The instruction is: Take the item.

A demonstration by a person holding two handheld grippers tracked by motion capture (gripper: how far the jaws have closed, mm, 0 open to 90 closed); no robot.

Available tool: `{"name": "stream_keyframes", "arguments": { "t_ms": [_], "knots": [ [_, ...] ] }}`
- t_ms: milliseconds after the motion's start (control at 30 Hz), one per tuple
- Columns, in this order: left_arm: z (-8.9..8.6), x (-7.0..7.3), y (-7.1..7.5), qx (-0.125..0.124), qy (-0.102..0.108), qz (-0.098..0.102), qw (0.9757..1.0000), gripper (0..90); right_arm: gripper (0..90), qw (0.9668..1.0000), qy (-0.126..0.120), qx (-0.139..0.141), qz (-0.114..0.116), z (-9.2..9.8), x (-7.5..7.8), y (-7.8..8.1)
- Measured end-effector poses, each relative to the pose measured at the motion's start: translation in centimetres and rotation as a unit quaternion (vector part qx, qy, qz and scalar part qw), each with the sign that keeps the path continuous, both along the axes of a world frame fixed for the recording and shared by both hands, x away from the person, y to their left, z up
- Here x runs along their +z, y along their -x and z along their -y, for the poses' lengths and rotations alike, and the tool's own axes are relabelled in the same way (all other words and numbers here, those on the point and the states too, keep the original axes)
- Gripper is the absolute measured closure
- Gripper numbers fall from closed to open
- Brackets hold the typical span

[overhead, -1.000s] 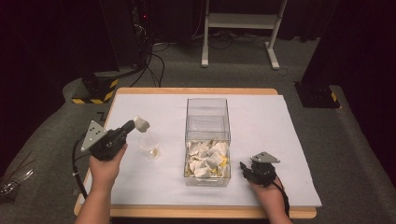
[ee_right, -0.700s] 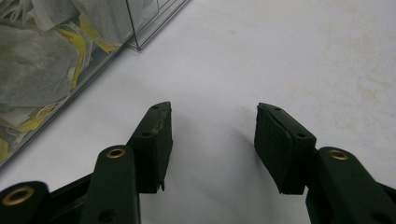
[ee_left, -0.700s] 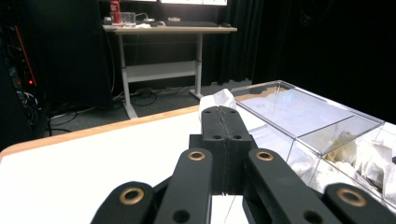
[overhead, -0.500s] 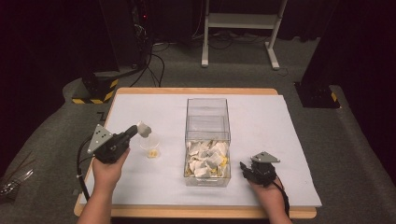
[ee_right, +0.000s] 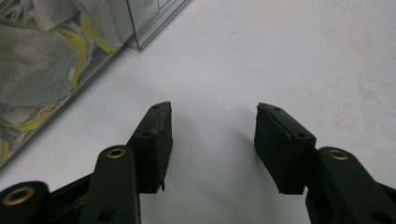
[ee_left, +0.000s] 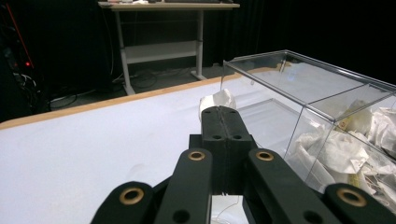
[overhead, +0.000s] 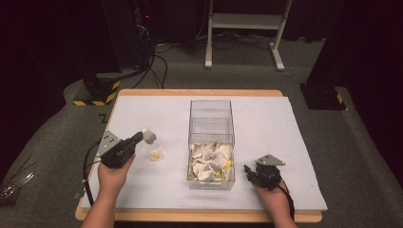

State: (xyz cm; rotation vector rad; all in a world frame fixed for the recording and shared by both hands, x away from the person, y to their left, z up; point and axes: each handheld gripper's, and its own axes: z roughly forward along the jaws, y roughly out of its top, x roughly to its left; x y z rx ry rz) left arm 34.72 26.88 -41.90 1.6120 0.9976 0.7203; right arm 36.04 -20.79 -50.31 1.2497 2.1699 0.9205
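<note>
At the near right, the right gripper point(overhead: 259, 174) rests on the white table cover point(overhead: 294, 142), its jaws parted with nothing between them, as the right gripper view makes plain; it is unchanged from a second ago. Just to its left stands the clear box point(overhead: 211, 142), whose near compartment is heaped with tea bags point(overhead: 209, 161) while the far one looks empty. At the near left, the left gripper point(overhead: 147, 138) is clamped on a white tea bag point(ee_left: 217, 100), which is pinched at the closed jaw tips in the left gripper view. Compared with a second ago, this gripper has been lowered and drawn nearer, so the bag now hangs over a small yellow-marked item point(overhead: 155, 156) lying on the cover left of the box. It is judged that the bag has been taken out of the box and is being brought down to be laid beside that item.
</note>
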Motion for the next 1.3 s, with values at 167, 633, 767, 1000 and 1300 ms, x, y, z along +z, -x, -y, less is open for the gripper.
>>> {"name": "stream_keyframes", "arguments": {
  "t_ms": [167, 633, 767, 1000, 1300],
  "knots": [
    [0.2, -0.5, -0.2, 0.001, -0.011, -0.007, 0.9999, 90.0, 46.8, 1.0000, 0.000, -0.001, 0.000, 0.0, 0.0, 0.0],
    [0.8, -1.4, -0.5, 0.004, -0.031, -0.023, 0.9992, 86.7, 46.8, 1.0000, 0.002, 0.001, 0.001, 0.0, 0.0, 0.0],
    [0.7, -1.2, -0.5, 0.002, -0.028, -0.025, 0.9993, 80.4, 46.8, 1.0000, 0.003, 0.000, 0.002, -0.1, 0.0, 0.1],
    [0.4, -1.0, -0.3, 0.005, -0.026, -0.021, 0.9994, 75.5, 46.8, 1.0000, 0.003, 0.000, 0.002, -0.1, 0.0, 0.0],
    [-0.1, -0.6, 0.0, 0.005, -0.021, -0.024, 0.9995, 73.4, 46.7, 1.0000, 0.001, 0.000, 0.000, 0.0, 0.0, 0.0]
  ]
}}
